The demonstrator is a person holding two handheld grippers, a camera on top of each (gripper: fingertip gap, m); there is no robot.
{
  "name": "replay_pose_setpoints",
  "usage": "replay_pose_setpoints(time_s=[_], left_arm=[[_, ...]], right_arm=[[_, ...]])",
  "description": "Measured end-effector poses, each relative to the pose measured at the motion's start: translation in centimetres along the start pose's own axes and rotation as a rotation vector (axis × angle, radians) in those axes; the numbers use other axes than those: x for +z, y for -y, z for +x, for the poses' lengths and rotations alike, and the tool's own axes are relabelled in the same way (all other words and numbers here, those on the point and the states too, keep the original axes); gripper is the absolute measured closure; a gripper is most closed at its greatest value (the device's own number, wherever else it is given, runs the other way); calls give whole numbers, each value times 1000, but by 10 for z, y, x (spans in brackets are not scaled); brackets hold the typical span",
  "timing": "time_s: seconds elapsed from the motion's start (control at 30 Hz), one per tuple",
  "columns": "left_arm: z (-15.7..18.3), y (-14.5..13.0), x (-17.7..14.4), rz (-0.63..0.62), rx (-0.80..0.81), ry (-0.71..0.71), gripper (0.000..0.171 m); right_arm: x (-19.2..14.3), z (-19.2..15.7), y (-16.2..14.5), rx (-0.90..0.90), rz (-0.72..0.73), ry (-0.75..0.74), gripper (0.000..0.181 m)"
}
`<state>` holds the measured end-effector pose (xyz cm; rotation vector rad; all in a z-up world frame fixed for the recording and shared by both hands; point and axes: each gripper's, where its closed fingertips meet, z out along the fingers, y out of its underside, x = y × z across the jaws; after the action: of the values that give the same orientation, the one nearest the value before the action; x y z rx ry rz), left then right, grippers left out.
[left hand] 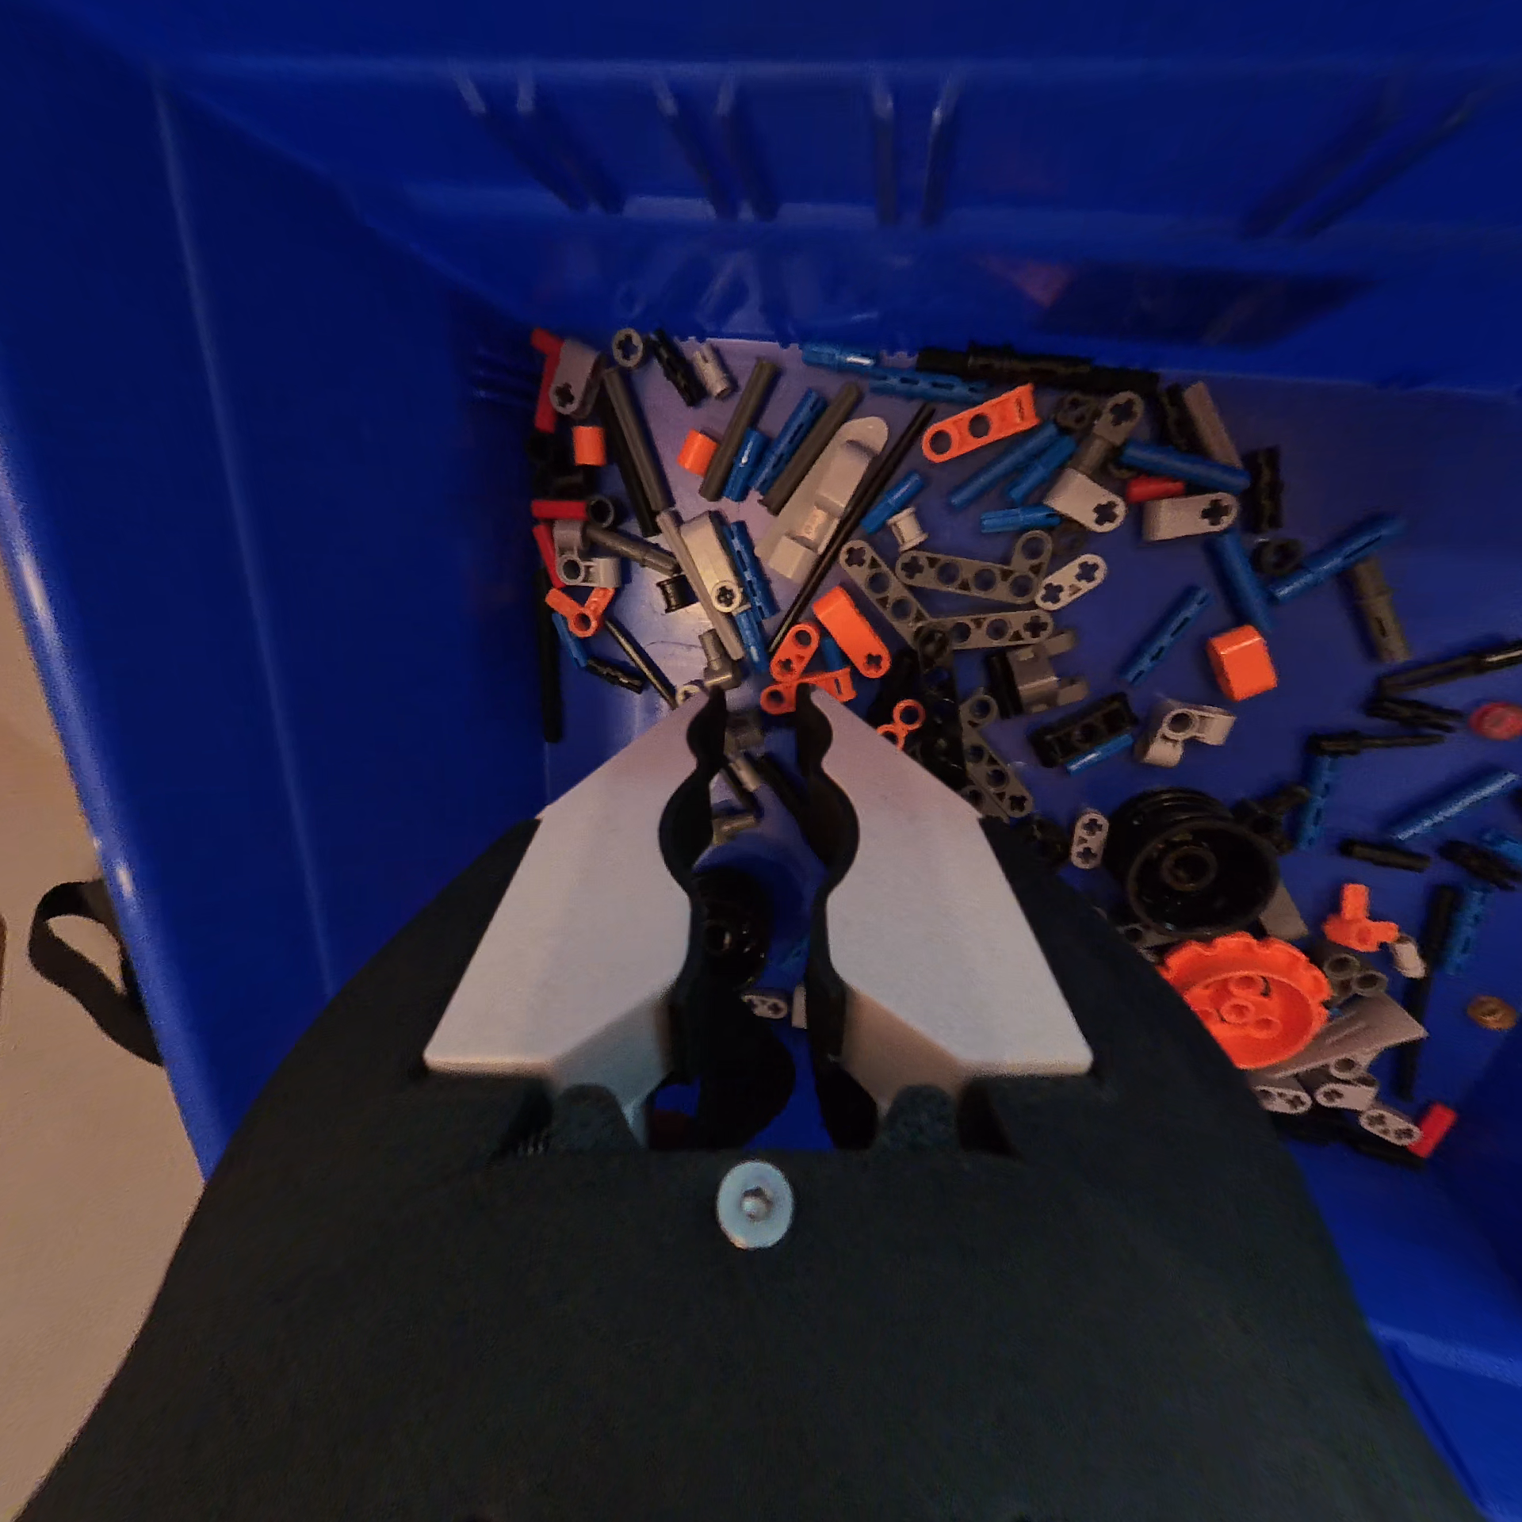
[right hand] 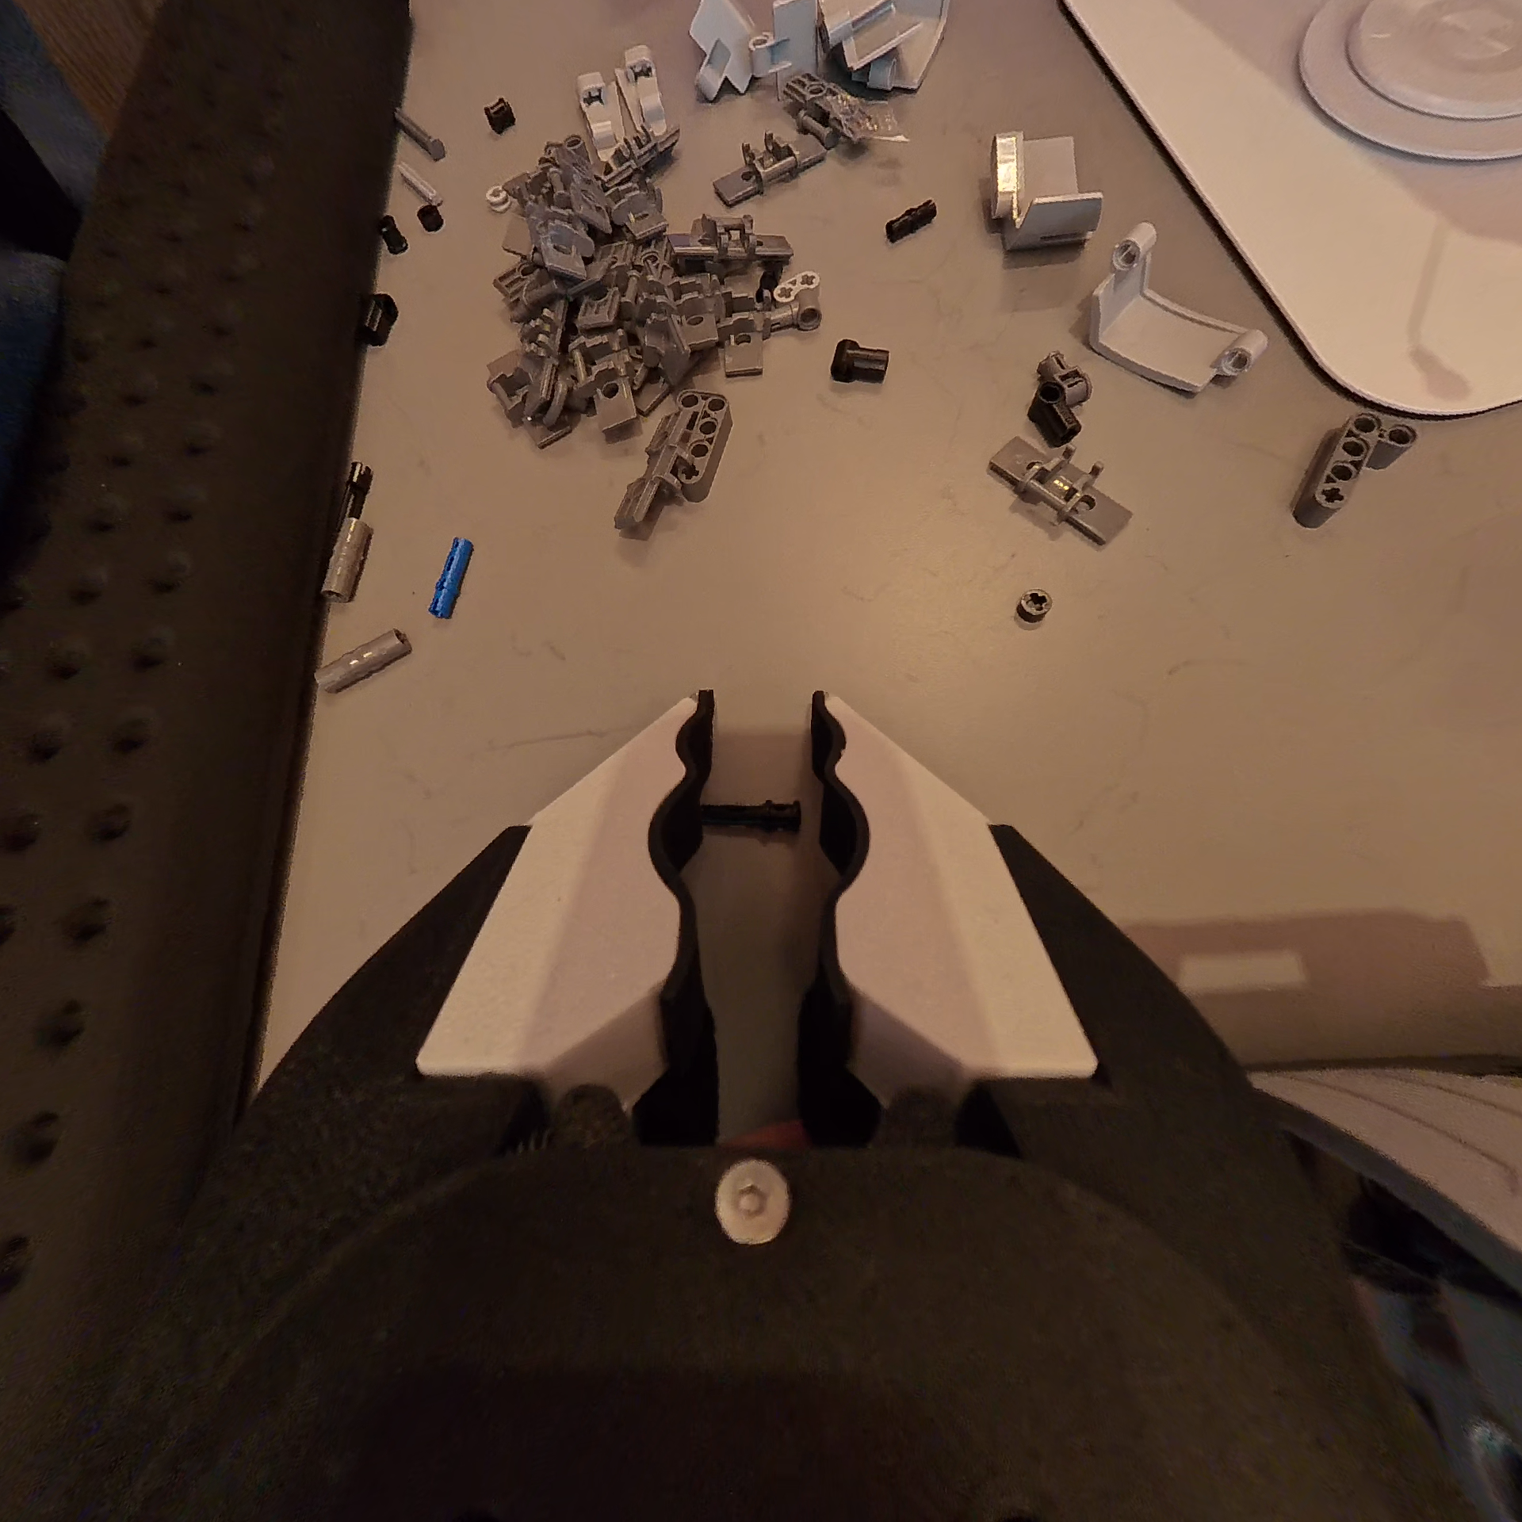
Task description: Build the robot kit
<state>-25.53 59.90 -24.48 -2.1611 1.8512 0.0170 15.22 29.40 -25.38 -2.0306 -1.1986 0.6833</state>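
The left gripper [left hand: 762, 700] is held inside a blue bin [left hand: 288, 494], its jaws narrowly parted just above a heap of small building pieces [left hand: 947, 576]; an orange link [left hand: 795, 651] lies just beyond its tips, and nothing is seen to be pinched. The right gripper [right hand: 762, 700] is held spread above a grey table [right hand: 1071, 741], with a black pin [right hand: 751, 815] seen between its jaws; whether the pin is gripped cannot be told. Beyond the pin lies a grey pile [right hand: 626, 305]. Such pieces are judged light, stiff and slippery, best pinched across the middle.

Left wrist view: aimed steeply down into a blue bin [left hand: 288, 576], close
Right wrist view: aimed down at a grey table [right hand: 906, 659], close
Shared: nothing seen
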Motion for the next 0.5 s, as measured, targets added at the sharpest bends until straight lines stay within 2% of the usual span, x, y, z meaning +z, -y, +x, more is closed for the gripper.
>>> replay_pose_setpoints(time_s=[0.17,0.37,0.5], left_arm=[[8,2,-2,16,-31,-58,152],[10,-2,4,-34,-12,-36,143],[12,-4,10,-70,21,-17,144]], right_arm=[[0,0,0,2,2,2,160],[0,0,0,-2,2,0,160],[0,0,0,-3,2,2,160]])
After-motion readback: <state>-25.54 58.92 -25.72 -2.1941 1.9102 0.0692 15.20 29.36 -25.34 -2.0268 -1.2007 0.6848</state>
